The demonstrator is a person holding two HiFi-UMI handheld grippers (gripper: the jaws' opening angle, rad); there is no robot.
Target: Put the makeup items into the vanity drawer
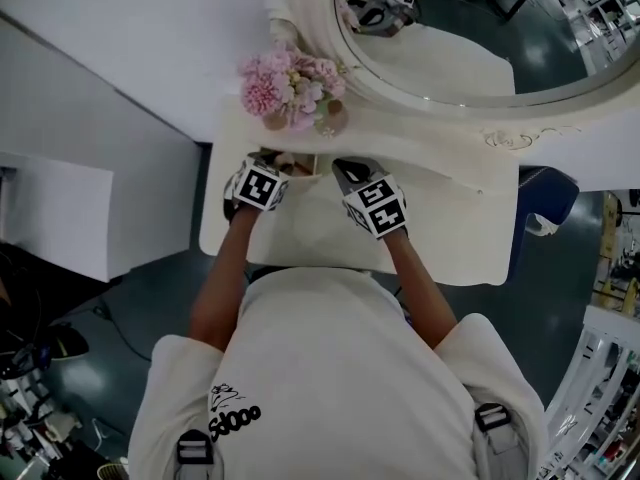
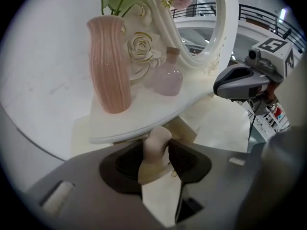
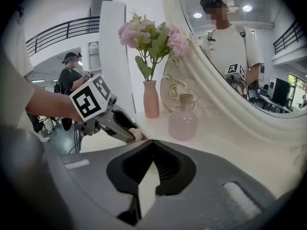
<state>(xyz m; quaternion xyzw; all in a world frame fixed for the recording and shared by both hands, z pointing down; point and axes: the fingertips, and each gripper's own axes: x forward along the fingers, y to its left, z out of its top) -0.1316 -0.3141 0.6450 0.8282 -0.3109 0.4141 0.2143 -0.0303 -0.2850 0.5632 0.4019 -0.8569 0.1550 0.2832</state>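
The left tool (image 2: pixel 156 158) is released, its pads apart round a pale beige, soft-looking makeup sponge (image 2: pixel 157 140) that stands upright between them at the open drawer (image 1: pixel 314 165), its rounded tip just under the shelf (image 2: pixel 144 115) edge. The right tool (image 3: pixel 152 143) is clenched and empty over the surface (image 1: pixel 440 230). Farther off, a ribbed pink vase (image 2: pixel 109 66) and a bottle (image 2: pixel 168 79) crowd the shelf, and the left tool hides most of the drawer's inside.
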